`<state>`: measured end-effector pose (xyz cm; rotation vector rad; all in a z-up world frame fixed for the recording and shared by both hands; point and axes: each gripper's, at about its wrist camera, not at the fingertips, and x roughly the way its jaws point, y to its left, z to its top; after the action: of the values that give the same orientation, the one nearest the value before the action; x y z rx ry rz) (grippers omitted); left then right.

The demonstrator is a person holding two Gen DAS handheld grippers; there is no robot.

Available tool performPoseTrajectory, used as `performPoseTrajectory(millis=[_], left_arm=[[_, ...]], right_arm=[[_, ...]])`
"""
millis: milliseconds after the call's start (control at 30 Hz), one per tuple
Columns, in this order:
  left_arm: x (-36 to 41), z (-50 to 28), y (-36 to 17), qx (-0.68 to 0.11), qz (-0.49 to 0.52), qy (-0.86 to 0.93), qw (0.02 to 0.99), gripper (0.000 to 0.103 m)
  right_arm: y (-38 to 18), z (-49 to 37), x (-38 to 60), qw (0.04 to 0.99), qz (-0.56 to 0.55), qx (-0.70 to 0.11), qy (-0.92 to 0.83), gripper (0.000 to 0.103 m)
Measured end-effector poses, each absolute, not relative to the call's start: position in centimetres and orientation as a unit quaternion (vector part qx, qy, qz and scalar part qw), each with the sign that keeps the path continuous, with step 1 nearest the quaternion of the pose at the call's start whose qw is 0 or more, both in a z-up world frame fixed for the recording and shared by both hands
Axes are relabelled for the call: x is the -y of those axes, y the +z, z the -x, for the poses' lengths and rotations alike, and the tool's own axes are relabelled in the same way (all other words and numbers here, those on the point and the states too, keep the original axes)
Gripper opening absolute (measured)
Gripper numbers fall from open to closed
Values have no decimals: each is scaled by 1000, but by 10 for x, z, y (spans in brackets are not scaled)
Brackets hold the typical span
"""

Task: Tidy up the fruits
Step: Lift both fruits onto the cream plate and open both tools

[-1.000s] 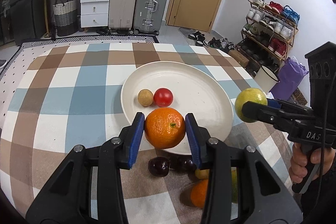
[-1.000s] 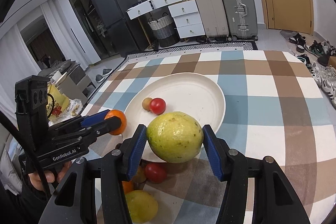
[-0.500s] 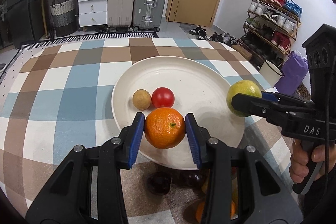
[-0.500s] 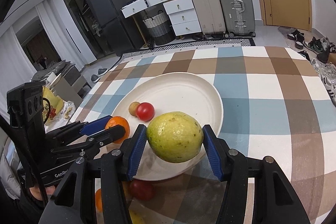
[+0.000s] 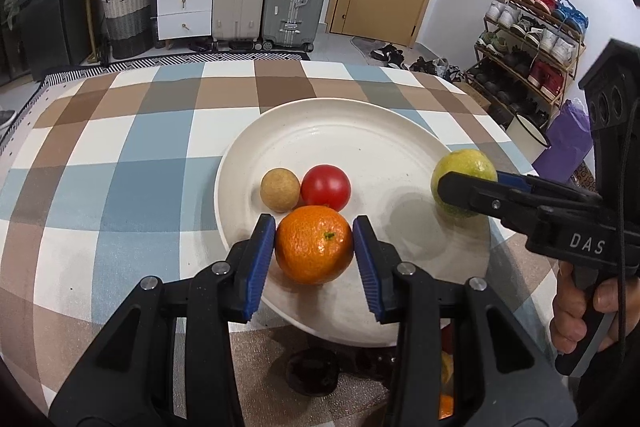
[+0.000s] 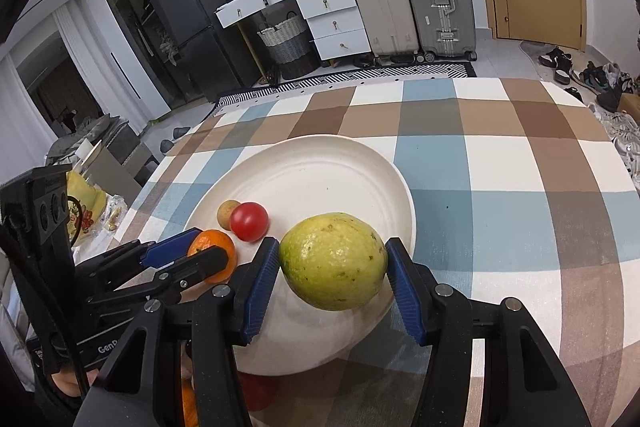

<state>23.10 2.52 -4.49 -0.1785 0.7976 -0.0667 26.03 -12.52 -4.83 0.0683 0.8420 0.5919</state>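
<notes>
**Operator:** Left wrist view has my left claw (image 5: 314,245) clenched on the orange (image 5: 314,244), blue pads tight against both its sides. It hangs over the near part of the white plate (image 5: 360,123), just this side of the red tomato (image 5: 326,187) and the small brown fruit (image 5: 280,187).

**Spotter:** And your right?

**Operator:** Right claw (image 6: 333,263) is grasping the green guava (image 6: 333,261), over the plate's right-hand edge as I see it, with bare plate beneath.

**Spotter:** Which one is closer to a free spot?

**Operator:** I'd say the right. Open plate lies straight below and ahead of the guava, well apart from the other fruit. The orange has the tomato directly in front of it, almost touching in the picture, so I judge it should go down where it is, not further forward.

**Spotter:** Anything left on the surface (image 5: 132,163)?

**Operator:** Dark fruit and something orange sit under my claws, mostly hidden.
</notes>
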Motion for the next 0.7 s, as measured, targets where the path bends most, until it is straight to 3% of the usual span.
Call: performPoseTrajectory(millis=[267,300,433,500,533,633,700], left_arm=[[-26,-233,-43,-385,88,-32,918,37],[-25,-232,-41,-385,84,-31,919,40],[-24,-227,-36,-385,88,-25,918,65],[-25,-222,-33,-382,92,-25,919,69],[-25,-219,-31,-382,93,-25,919,77],[-26,-206,-22,-371,99,-9,923,87],[-27,-198,-17,-367,103,-6,925,97]], right_arm=[[-47,-268,125,874,-32,-402,271,55],[-45,-266,127,878,-33,-395,267,55],[-33,-258,137,884,-54,-376,272,58],[-28,-253,140,885,-53,-374,273,70],[-25,-250,142,884,-52,-373,276,73],[-17,-240,147,885,-57,-365,283,98],[-16,-234,149,882,-60,-370,288,103]])
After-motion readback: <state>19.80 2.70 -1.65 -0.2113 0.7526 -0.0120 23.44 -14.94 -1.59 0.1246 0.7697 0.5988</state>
